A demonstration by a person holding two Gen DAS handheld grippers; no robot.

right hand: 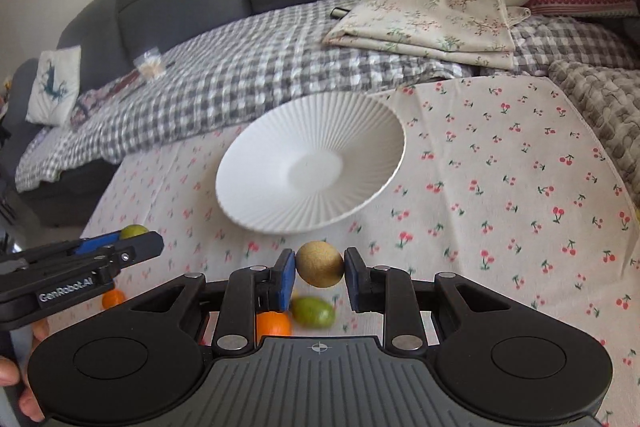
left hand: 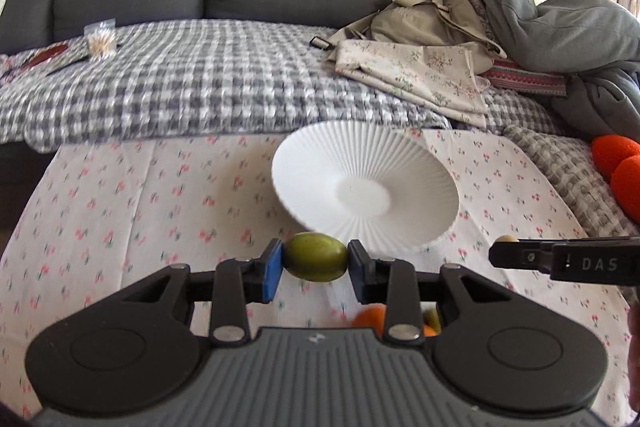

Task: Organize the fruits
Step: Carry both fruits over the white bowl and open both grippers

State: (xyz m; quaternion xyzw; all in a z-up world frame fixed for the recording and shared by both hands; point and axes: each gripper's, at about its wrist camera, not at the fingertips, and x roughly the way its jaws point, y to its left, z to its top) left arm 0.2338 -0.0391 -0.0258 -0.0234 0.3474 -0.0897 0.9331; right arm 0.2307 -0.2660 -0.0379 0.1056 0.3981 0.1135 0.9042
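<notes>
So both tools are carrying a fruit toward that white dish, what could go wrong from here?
1. The left tool pinches the smooth green fruit only at its ends; it might slip out.
2. The right tool holds a round tan fruit the same way, and it could roll off the cloth if dropped.
3. The dish is shallow with sloped sides, so fruit let go high may bounce out.

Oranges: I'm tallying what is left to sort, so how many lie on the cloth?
2, both in the right wrist view: one orange below the right claw, another beneath the left claw. The claws may hide more.
</notes>
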